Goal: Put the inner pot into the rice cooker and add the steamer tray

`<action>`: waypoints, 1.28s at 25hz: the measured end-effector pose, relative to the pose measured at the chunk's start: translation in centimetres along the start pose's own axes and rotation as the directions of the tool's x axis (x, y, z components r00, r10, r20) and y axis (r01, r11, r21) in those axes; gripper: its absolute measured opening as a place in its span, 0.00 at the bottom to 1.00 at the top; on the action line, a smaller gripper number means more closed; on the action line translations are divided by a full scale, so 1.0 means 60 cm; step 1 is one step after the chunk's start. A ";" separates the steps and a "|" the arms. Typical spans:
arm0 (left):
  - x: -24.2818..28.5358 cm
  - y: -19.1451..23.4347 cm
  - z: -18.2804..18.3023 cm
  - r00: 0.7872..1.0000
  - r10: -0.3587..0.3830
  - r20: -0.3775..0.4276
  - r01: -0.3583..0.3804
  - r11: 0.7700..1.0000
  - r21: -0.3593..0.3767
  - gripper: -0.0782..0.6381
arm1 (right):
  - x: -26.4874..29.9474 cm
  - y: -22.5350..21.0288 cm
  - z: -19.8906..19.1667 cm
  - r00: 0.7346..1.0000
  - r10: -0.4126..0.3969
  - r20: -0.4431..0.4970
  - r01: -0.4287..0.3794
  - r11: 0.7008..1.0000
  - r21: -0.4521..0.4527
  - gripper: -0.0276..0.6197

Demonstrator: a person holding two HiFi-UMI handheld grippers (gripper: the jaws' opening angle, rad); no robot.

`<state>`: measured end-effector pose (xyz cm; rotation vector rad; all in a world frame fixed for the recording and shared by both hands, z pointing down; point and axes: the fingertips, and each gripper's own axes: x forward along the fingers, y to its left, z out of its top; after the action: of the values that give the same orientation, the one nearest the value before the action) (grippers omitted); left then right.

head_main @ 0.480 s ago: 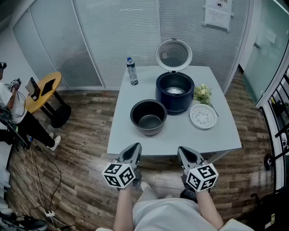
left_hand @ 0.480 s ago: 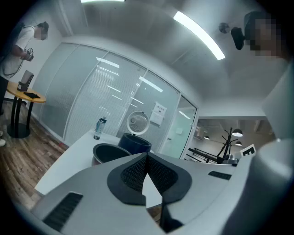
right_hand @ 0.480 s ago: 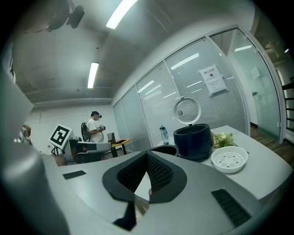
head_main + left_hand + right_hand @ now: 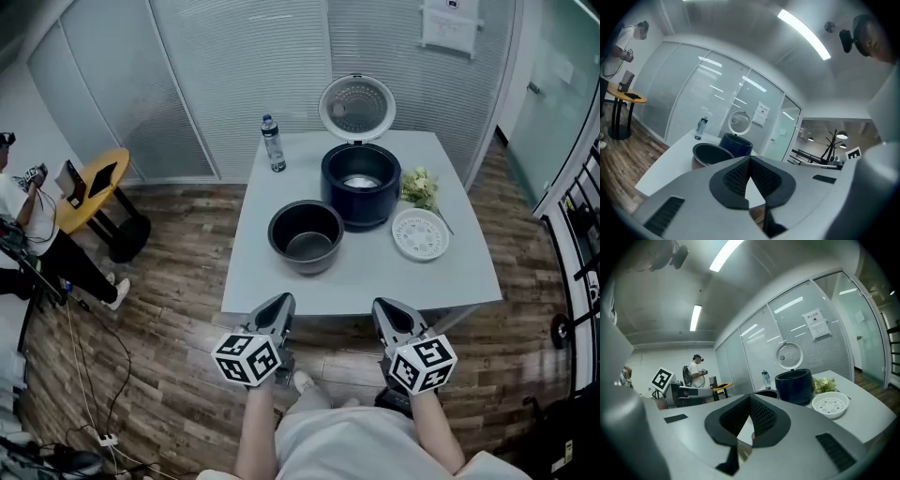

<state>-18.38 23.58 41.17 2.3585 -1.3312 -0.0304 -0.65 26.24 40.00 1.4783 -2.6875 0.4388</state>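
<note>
Waiting with left gripper and right gripper pinched shut, empty. Next: open, grab pot, lower into cooker.

Light: even, cool, indoor; source, ceiling light strips, blown out white in both gripper views.
Glare: strip reflections across the glass partition; pale sheen inside the rice cooker.
Shadow: soft, on the floor beneath the counter.
Distortion: heavy fisheye, black vignetted corners in gripper views.
Focus: near foreground soft, background clear.
</note>
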 end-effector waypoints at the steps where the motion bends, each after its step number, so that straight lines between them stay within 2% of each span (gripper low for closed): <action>1: 0.001 -0.001 -0.004 1.000 0.008 -0.011 -0.008 1.000 0.008 0.12 | -0.001 -0.002 -0.001 1.000 0.000 0.000 0.000 1.000 0.003 0.07; 3: 0.004 -0.002 -0.012 1.000 0.021 -0.022 -0.021 1.000 0.018 0.12 | -0.005 -0.006 -0.004 1.000 0.012 0.000 -0.012 1.000 0.019 0.07; 5: 0.004 -0.007 -0.012 1.000 0.010 -0.001 -0.010 1.000 0.010 0.12 | -0.007 -0.009 -0.008 0.999 0.039 0.001 -0.039 0.998 0.057 0.07; 6: 0.004 -0.009 -0.011 1.000 -0.004 0.013 0.004 1.000 -0.003 0.16 | -0.007 -0.009 -0.011 0.998 0.057 -0.004 -0.056 0.995 0.080 0.07; 7: 0.003 -0.009 -0.012 1.000 -0.014 0.020 0.014 1.000 -0.022 0.38 | -0.006 -0.009 -0.016 0.997 0.077 -0.014 -0.075 0.992 0.103 0.12; 8: 0.003 -0.008 -0.014 1.000 -0.014 0.021 0.015 0.999 -0.041 0.44 | -0.005 -0.009 -0.022 0.995 0.094 -0.027 -0.090 0.988 0.122 0.29; 9: 0.002 -0.004 -0.016 1.000 -0.006 0.022 0.007 0.998 -0.056 0.46 | -0.004 -0.011 -0.027 0.994 0.104 -0.040 -0.097 0.986 0.138 0.38; 12: 0.002 0.013 -0.023 0.999 0.030 0.017 -0.028 0.996 -0.080 0.46 | -0.001 -0.024 -0.034 0.995 0.090 -0.052 -0.081 0.985 0.154 0.38; 17: 0.014 0.023 -0.020 0.999 0.046 -0.003 -0.046 0.996 -0.075 0.46 | 0.005 -0.048 -0.026 0.996 0.079 -0.045 -0.068 0.978 0.199 0.38; 24: 0.058 0.041 -0.033 0.994 0.090 -0.064 -0.089 0.996 0.007 0.46 | 0.024 -0.097 -0.026 0.996 0.080 -0.032 -0.068 0.958 0.280 0.38; 32: 0.117 0.123 -0.018 0.990 0.128 -0.061 -0.131 0.991 -0.039 0.46 | 0.118 -0.136 -0.022 0.994 0.097 -0.051 -0.075 0.941 0.330 0.38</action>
<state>-20.35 14.90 46.23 2.2157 -1.4378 0.0479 2.17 16.67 44.29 1.3843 -2.7334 0.9651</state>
